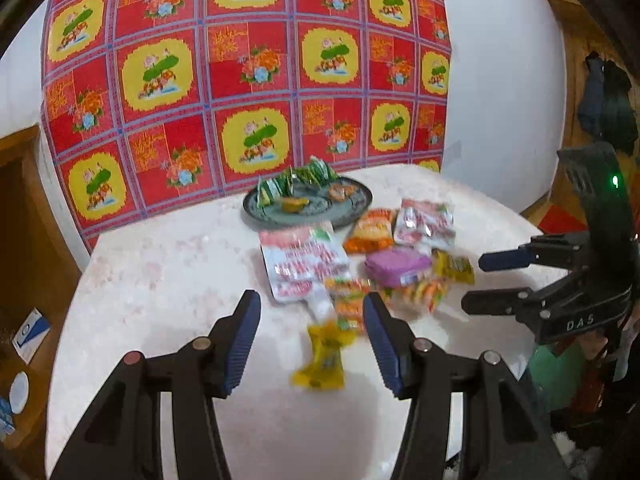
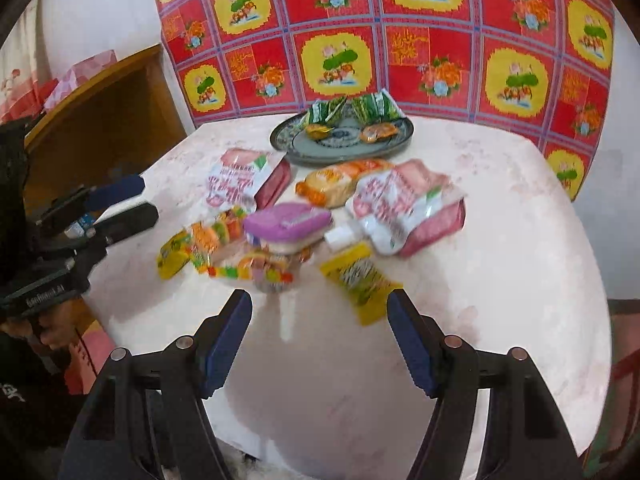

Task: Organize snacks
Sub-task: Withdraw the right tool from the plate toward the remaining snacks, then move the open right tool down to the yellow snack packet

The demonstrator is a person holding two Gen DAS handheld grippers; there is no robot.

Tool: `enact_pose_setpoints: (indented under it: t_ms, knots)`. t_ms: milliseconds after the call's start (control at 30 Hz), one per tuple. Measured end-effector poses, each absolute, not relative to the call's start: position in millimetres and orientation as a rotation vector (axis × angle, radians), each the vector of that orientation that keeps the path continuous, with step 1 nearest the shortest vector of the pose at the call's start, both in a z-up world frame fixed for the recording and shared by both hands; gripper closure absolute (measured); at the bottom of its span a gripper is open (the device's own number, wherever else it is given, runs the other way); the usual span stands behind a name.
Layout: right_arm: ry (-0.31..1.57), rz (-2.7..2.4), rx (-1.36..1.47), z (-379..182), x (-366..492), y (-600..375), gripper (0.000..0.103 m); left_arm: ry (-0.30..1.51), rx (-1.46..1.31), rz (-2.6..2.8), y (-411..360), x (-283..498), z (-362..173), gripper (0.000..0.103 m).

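Worktop (image 2: 500, 240): pale, marbled, with a red floral cloth (image 2: 400, 40) hanging behind its far edge.
Plate (image 2: 340, 152): one, at the far edge, holding green sachets and two orange sweets.
Red-and-white pouches (image 2: 400, 204): two, mid-worktop.
Orange packet (image 2: 340, 184): one, just before the plate.
Purple-lidded tub (image 2: 286, 224): one, centre.
Yellow sachets (image 2: 360, 276): two visible from the right wrist.
Left gripper (image 1: 312, 336): fingers apart, empty, above a yellow sachet.
Right gripper (image 2: 320, 340): fingers wide apart, empty, near edge.

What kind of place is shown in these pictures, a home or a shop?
Most likely a home. A flowered red cloth hangs on the wall behind a pale table, wooden furniture stands alongside, and a decorated plate holds a few snacks.
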State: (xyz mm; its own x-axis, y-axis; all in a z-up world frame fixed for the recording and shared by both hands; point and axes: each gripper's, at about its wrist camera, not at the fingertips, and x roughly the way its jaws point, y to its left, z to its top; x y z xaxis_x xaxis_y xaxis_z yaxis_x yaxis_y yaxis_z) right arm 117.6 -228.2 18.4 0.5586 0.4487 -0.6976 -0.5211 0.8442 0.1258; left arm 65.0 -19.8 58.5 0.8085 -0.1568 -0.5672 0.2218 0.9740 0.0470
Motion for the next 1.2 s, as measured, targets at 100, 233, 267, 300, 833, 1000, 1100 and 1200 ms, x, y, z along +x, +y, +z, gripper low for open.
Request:
enact_pose_setpoints:
  t_ms: [100, 233, 267, 300, 833, 1000, 1100, 1200]
  knots:
    - [0.792, 0.549, -0.129, 11.3, 113.4, -225.0, 0.031, 0.615, 0.084, -0.229, -20.8, 56.9, 44.8, 0.047]
    - [0.784, 0.531, -0.137, 5.7, 110.7, -225.1, 0.031, 0.646, 0.046, -0.24, -17.6, 48.0, 29.7, 0.047]
    - [0.776, 0.525, -0.136, 5.1, 109.5, -225.9, 0.031, 0.656, 0.042, -0.244, -16.6, 46.3, 26.5, 0.047]
    - [0.77, 0.52, -0.135, 5.3, 108.7, -226.0, 0.031, 0.664, 0.045, -0.25, -16.2, 44.4, 23.7, 0.047]
    - [0.614, 0.483, -0.169, -1.2, 87.0, -223.5, 0.03, 0.63, -0.045, -0.224, -11.9, 47.3, 22.8, 0.042]
    - [0.59, 0.482, -0.171, -3.2, 84.2, -223.4, 0.03, 0.616, 0.023, -0.183, -16.7, 62.4, 26.3, 0.042]
    - [0.59, 0.481, -0.171, -2.7, 84.5, -223.0, 0.03, 0.649, -0.031, -0.207, -13.6, 71.2, 19.4, 0.053]
    - [0.593, 0.49, -0.167, -1.6, 85.3, -224.0, 0.03, 0.652, -0.033, -0.218, -14.9, 70.8, 17.9, 0.073]
